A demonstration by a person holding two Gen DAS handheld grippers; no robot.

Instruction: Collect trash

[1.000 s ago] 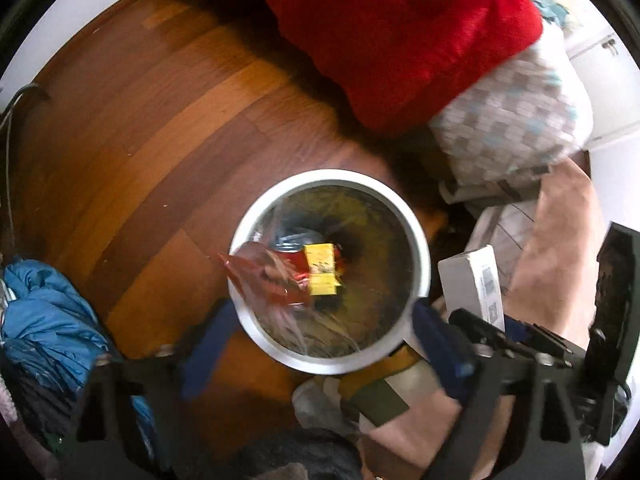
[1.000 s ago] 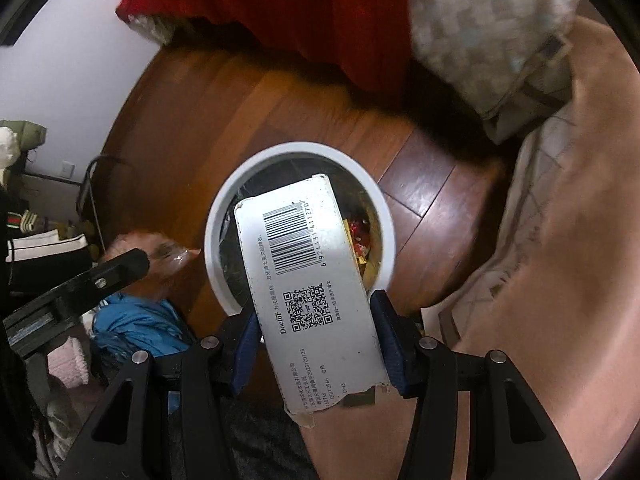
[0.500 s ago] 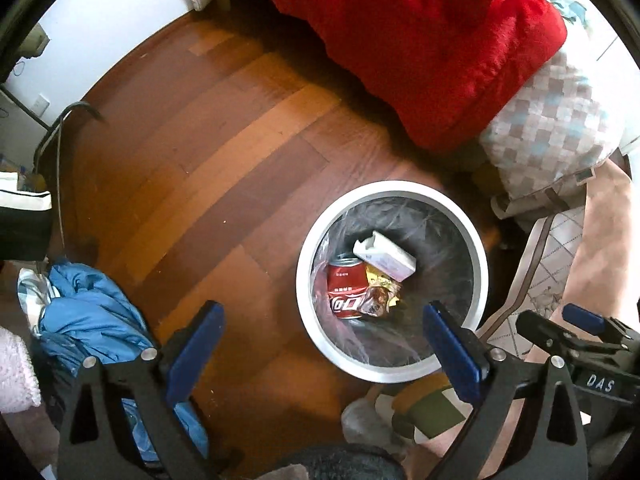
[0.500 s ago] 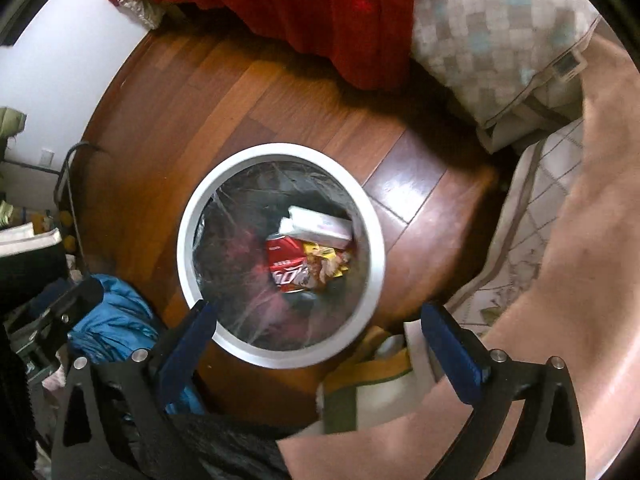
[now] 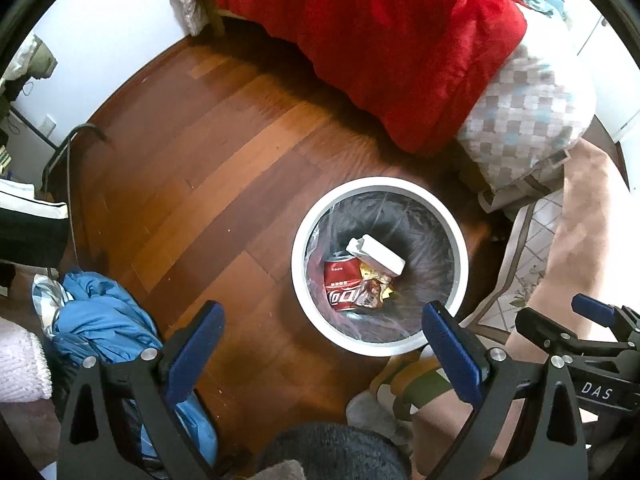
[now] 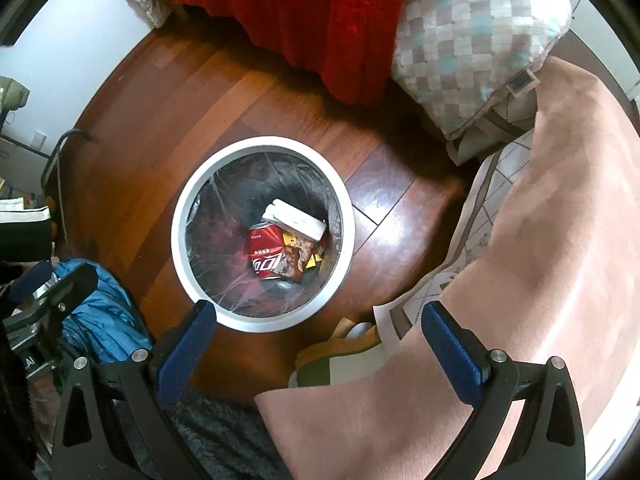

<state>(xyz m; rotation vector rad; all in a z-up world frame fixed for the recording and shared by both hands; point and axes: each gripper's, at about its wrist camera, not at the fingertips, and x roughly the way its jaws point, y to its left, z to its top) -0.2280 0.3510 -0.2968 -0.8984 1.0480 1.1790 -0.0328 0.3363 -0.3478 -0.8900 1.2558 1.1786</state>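
Observation:
A white-rimmed trash bin [image 5: 299, 248] [image 6: 262, 142] with a clear liner stands on the wooden floor. At its bottom lie a white box [image 5: 376, 256] [image 6: 296, 220], a red can [image 5: 342, 286] [image 6: 266, 256] and a crumpled snack wrapper [image 5: 374, 290] [image 6: 304, 260]. My left gripper [image 5: 324, 344] hangs above the bin's near-left edge, open and empty. My right gripper [image 6: 318, 344] points down over the bin's near-right side, also open with nothing between its blue pads. Each gripper shows at the edge of the other's view.
A bed with a red blanket [image 5: 380, 40] and a checkered pillow [image 6: 472, 28] lies beyond the bin. A blue jacket [image 5: 100, 324] sits on the floor at left. A pink cover [image 6: 540, 240] and striped slippers [image 5: 408, 384] are at right and near.
The right gripper let go of the white box, which now lies in the bin, and its jaws spread wide. The wrapper dropped from the left gripper into the bin. Both grippers rose away.

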